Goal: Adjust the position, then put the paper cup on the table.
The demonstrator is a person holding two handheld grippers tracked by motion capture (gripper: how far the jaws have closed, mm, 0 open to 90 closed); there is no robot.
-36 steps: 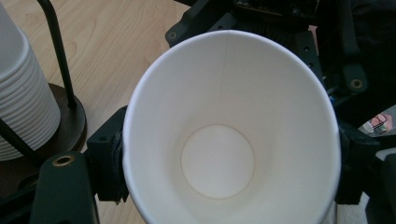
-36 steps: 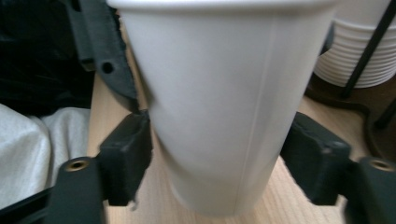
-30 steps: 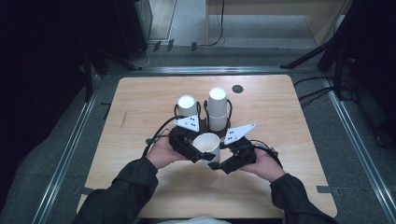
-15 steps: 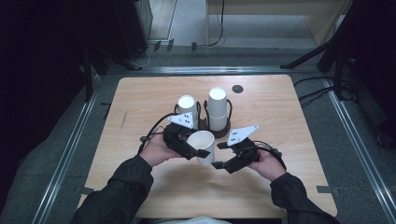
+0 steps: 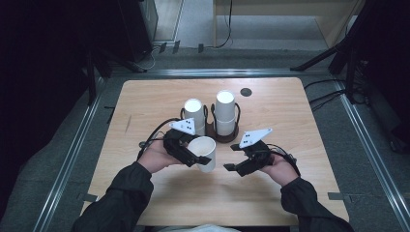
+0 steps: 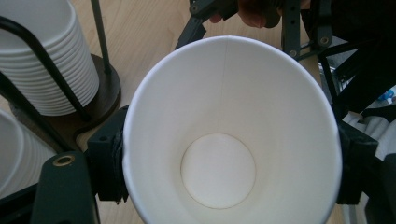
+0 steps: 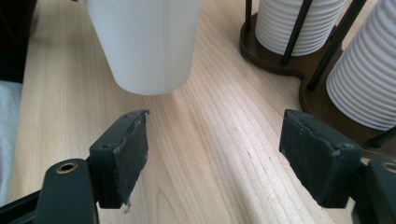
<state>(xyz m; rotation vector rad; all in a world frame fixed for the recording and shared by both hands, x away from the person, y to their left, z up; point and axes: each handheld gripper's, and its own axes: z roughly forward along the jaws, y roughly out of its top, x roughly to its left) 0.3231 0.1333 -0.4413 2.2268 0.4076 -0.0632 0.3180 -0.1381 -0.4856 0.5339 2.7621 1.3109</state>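
Cup (image 5: 204, 152) sits clamped between the jaws of the left gripper (image 5: 193, 155), held just above the tabletop (image 5: 290, 116), in front of the rack (image 5: 223, 134) and its two cup stacks; in the left gripper view the jaws press the cup (image 6: 229, 140) wall from both sides just below the rim. Right gripper (image 5: 241, 166) stands wide open and empty, just beside the cup; its own view shows the cup (image 7: 144, 44) base ahead of the left jaw.

Hazards, as judged: paper wall is thin; excess jaw pressure may crush it out of round, or the cup may slip down from the grip; a closing move by the right gripper may strike the base and knock the cup loose; a sideways swing toward the rack may catch an upright rod (image 6: 100, 37) and topple a stack (image 5: 225, 113).
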